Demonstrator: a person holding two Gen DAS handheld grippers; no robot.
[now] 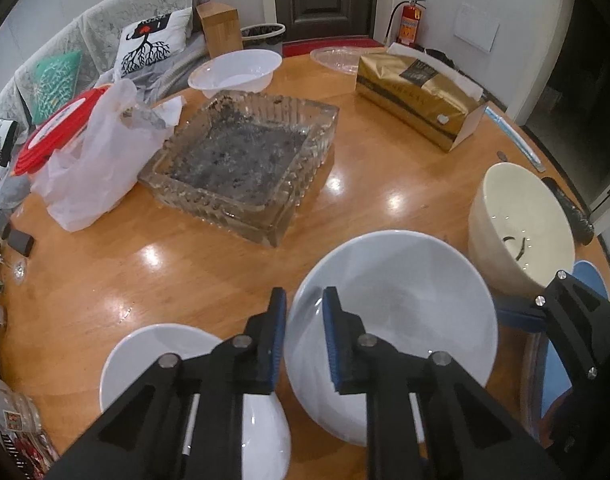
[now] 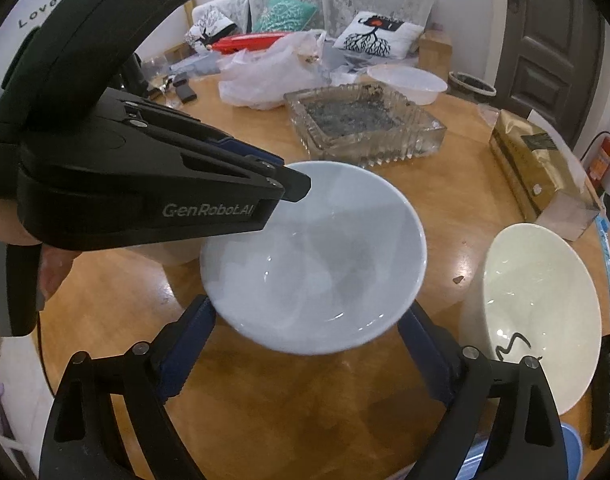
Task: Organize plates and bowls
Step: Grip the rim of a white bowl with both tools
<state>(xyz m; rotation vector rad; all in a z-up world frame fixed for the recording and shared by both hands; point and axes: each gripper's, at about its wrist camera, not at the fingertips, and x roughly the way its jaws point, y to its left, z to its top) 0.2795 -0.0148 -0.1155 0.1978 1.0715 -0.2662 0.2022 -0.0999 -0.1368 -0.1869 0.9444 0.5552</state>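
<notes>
**Left pinch on bowl rim, right jaws wide around it**

Blue pads of the left hand-held gripper (image 1: 303,334) straddle the near-left rim of the white bowl (image 1: 401,304), one pad outside the wall and one inside. Jaws are nearly closed; I read it as clenched on the rim. In the right wrist view its tip sits on the bowl's far-left rim.

Right hand-held gripper (image 2: 307,344) is spread wide, its blue pads flanking the near underside of the same bowl (image 2: 317,256). Neither pad clearly presses, so I call it released.

Bowl sits near the front of the wooden bench (image 1: 105,272). Smaller white bowl (image 1: 153,356) lies just left of it, cream bowl (image 1: 521,224) just right, tilted, with a dark squiggle mark inside. Behind them: glass ashtray (image 1: 241,156), plastic bag (image 1: 101,152), gold tissue box (image 1: 417,92), and a white plastic basin (image 1: 237,68) at the far edge.

Handling, my judgement:
- Glazed ceramic: stiff, fairly heavy, slick, chips on impact.
- One-sided rim pinch will let it pivot and slip.
- Better to have right pads on the opposite wall, or support from under the foot.
- Set down softly when nesting; ceramic on ceramic.
</notes>
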